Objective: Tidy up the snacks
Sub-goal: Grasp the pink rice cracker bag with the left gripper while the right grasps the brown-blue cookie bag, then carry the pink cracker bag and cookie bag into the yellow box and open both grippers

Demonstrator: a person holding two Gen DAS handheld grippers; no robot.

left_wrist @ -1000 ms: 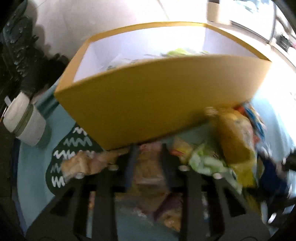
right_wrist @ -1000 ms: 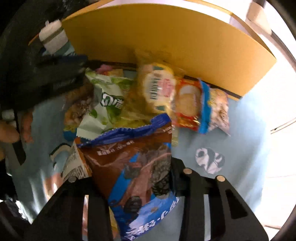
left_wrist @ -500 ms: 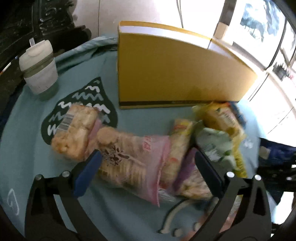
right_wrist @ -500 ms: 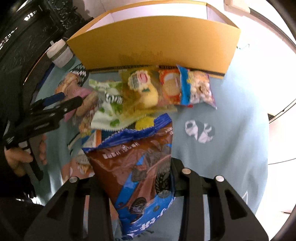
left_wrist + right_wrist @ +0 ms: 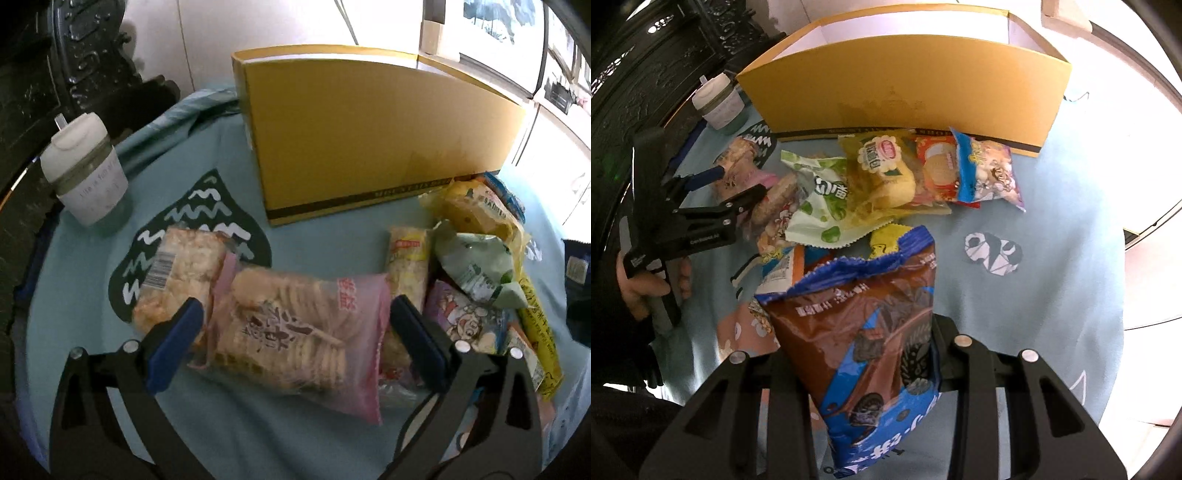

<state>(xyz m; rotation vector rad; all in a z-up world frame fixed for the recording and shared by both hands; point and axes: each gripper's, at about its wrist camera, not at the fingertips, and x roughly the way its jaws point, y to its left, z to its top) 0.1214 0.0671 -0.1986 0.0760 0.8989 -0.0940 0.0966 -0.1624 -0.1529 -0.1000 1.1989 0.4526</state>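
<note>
My left gripper [image 5: 295, 325] is open, its blue-padded fingers on either side of a pink cracker bag [image 5: 299, 336] lying on the blue cloth; it also shows in the right wrist view [image 5: 738, 184]. My right gripper [image 5: 864, 347] is shut on a brown-and-blue cookie bag [image 5: 864, 332], held above the table. A yellow cardboard box [image 5: 369, 140] stands behind the snack pile; it also shows in the right wrist view [image 5: 905, 77]. The pile holds a green-and-white bag [image 5: 820, 203], a yellow bag [image 5: 882, 173], a red packet [image 5: 934, 173] and a blue-purple bag [image 5: 986, 173].
A white lidded cup [image 5: 85, 170] stands at the left on the blue tablecloth [image 5: 85, 302]. A clear rice-cracker pack [image 5: 181, 269] lies left of the pink bag. Dark carved furniture [image 5: 44, 66] is behind the table at the left.
My left gripper has pulled back from the box, opened wide and come down around the pink cracker bag. My right gripper has drawn back and up with the cookie bag.
</note>
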